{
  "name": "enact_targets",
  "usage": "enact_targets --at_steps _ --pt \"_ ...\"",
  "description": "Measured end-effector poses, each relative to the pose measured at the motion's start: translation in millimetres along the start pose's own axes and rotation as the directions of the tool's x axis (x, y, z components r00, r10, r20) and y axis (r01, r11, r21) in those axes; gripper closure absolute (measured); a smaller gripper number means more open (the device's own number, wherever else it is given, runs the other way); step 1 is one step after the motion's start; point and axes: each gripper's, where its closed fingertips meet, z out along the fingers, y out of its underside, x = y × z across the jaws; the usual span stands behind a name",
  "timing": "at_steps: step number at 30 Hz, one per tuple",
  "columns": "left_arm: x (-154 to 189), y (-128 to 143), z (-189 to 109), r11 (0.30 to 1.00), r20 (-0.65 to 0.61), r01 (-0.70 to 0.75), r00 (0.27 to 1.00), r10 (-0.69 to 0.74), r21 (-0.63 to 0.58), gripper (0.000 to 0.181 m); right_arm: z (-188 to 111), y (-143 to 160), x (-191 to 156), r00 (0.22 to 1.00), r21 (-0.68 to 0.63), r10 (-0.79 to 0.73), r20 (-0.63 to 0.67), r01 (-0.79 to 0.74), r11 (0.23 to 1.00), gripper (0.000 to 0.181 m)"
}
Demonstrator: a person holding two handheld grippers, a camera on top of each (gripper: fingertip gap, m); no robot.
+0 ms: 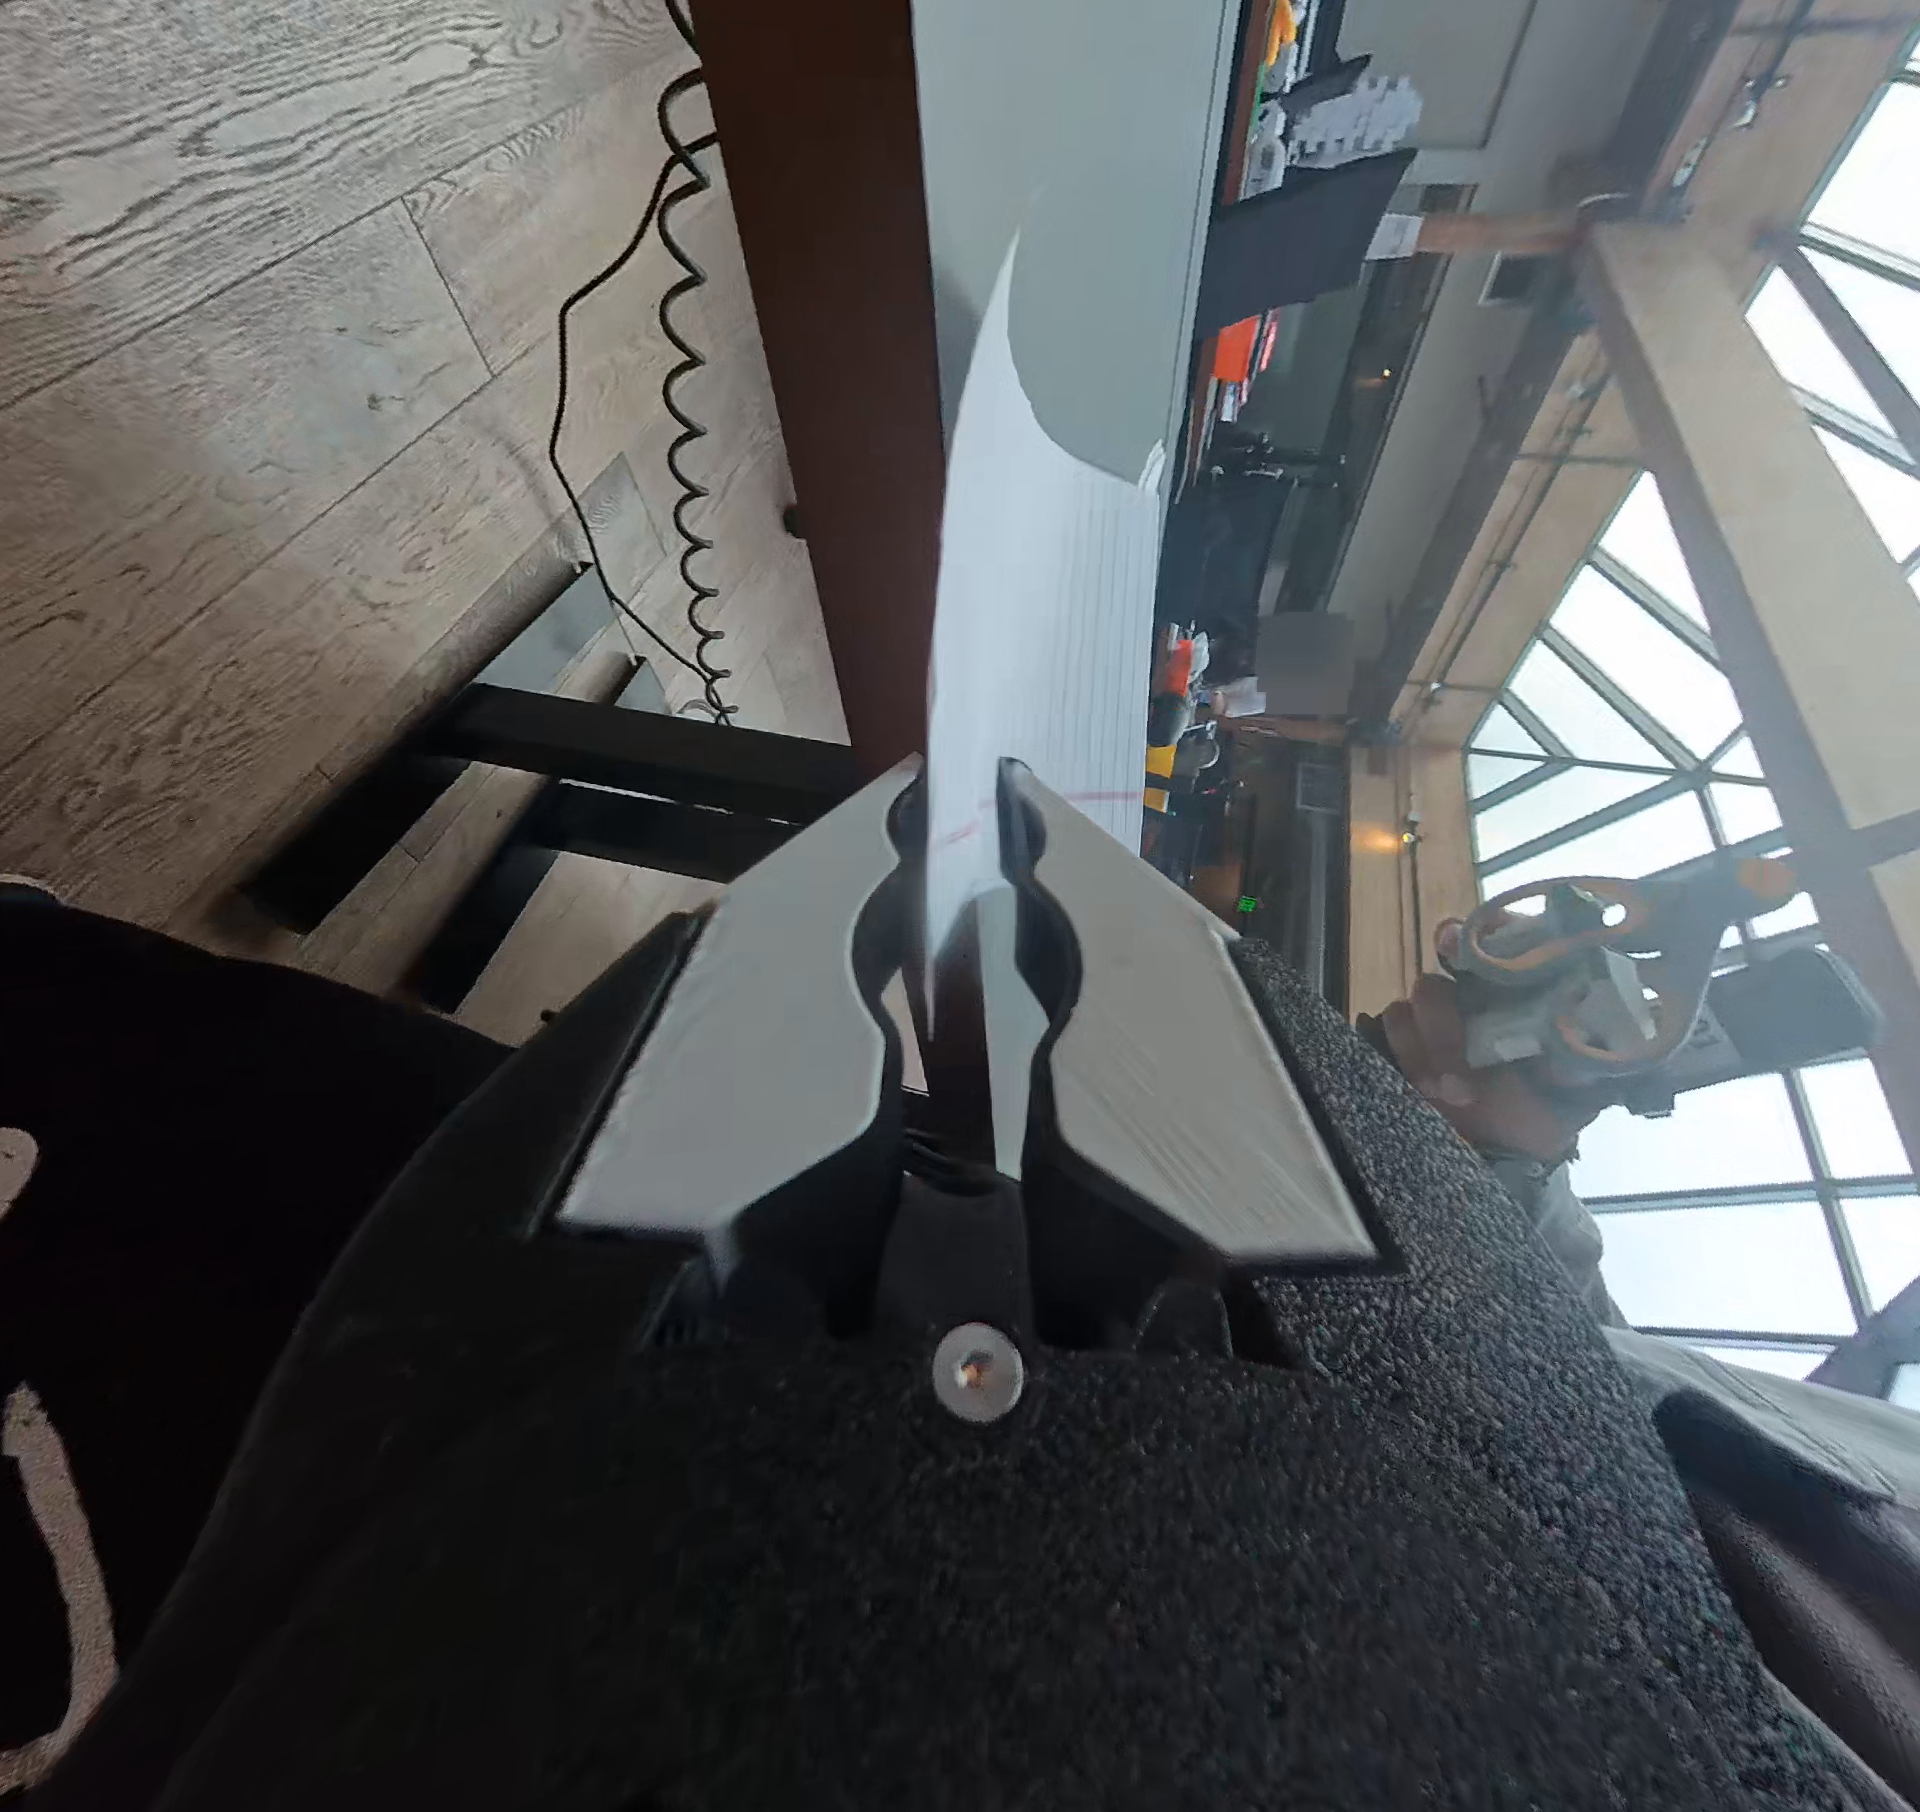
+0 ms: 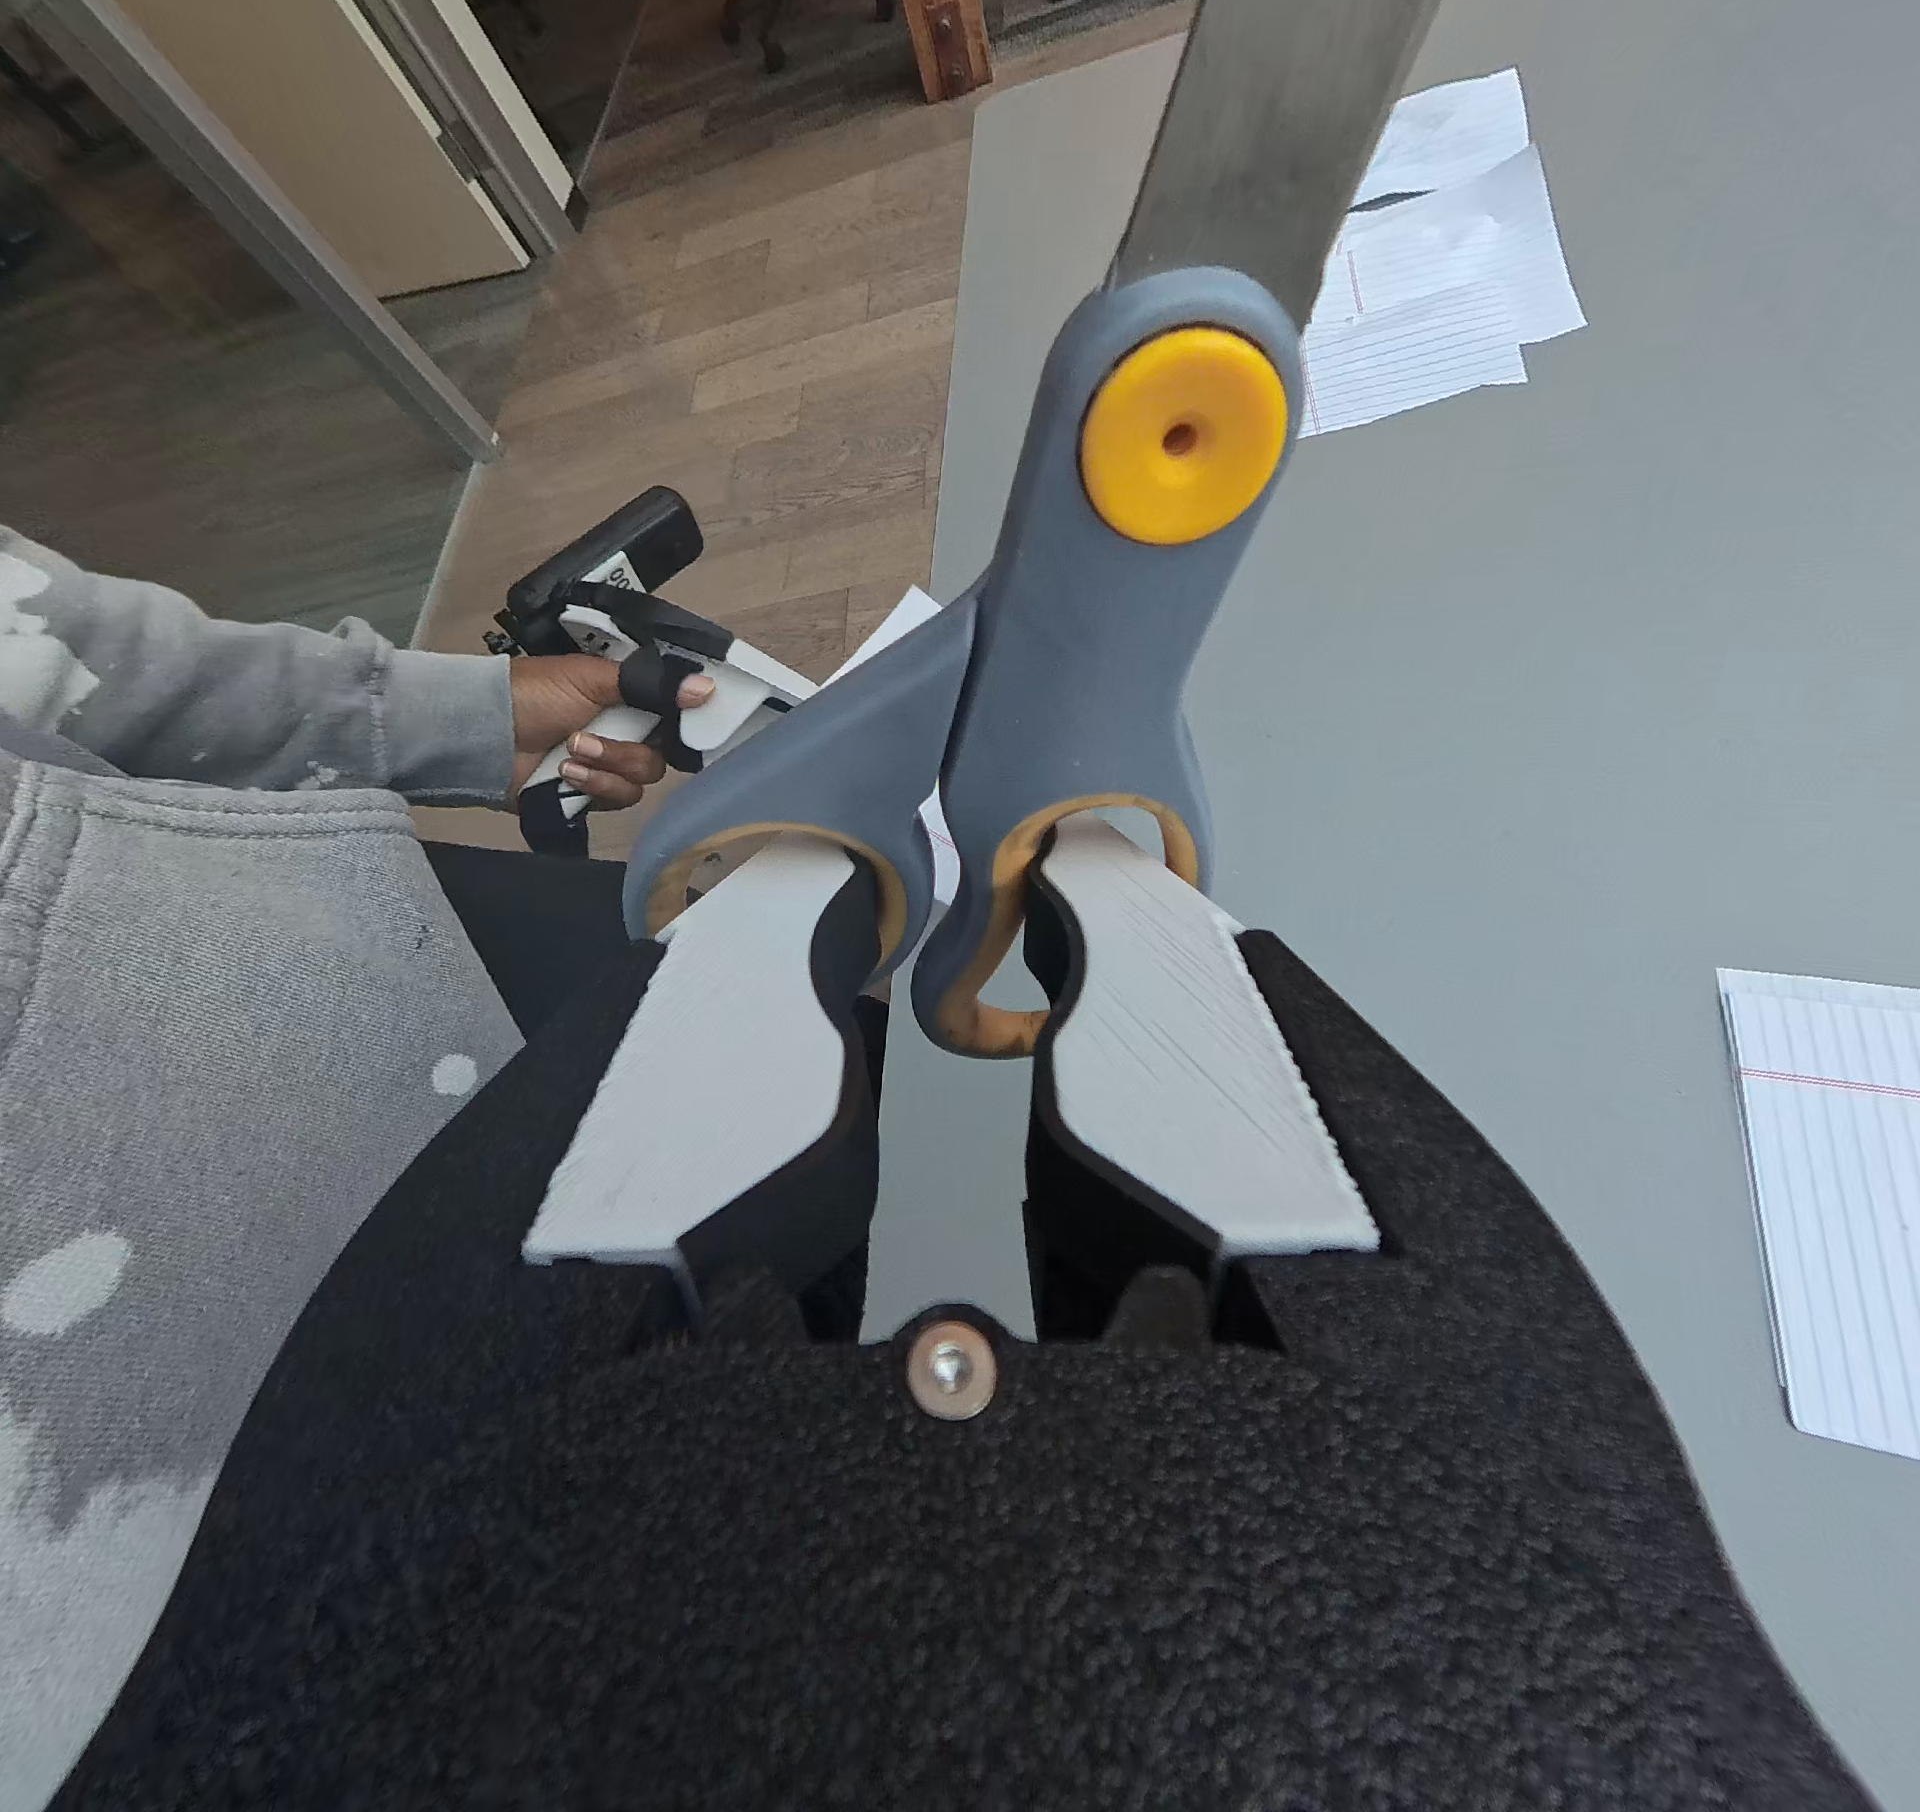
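The left gripper (image 1: 961, 775) pinches a lined card (image 1: 1039, 599) at mid-frame, edge-on above the table (image 1: 1081, 152). The right gripper (image 2: 966, 848) has a finger through each loop of the scissors (image 2: 1091, 640), nearly closed. The thinly pinched card could slip or buckle.

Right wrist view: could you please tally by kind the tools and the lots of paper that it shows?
Scissors: 1
Grippers: 2, right gripper and left gripper
Lined paper sheet in the left gripper: 1
Lined paper lots on the grey table: 2, far cluster and near stack
Total: 6
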Motion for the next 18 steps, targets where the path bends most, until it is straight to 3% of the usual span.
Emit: enact_targets --at_steps 4,10,14,18 --pt "8.5 18.8 -2.3 0.996 -0.058 -0.015 0.998 0.01 -0.085 0.131 1.4 -0.6 -1.0 1.0 -0.014 -0.009 0.003 0.009 1.0 0.161" --pt "-2.1 20.8 19.4 0.973 -0.104 -0.009 0.994 -0.016 -0.232 0.104 4.9 -2.8 -2.7 1.0 -0.038 -0.022 0.01 0.023 0.999 0.161" --pt "3.9 5.7 39.7 0.975 -0.151 0.053 0.985 -0.087 -0.215 0.105 4.1 -4.7 -1.7 1.0 -0.046 -0.023 0.0 0.023 0.999 0.161" --pt "-0.6 7.1 55.6 0.977 -0.074 0.101 0.99 -0.117 -0.188 0.129 3.7 -4.1 -0.1 1.0 -0.045 -0.016 -0.012 0.015 0.999 0.161"
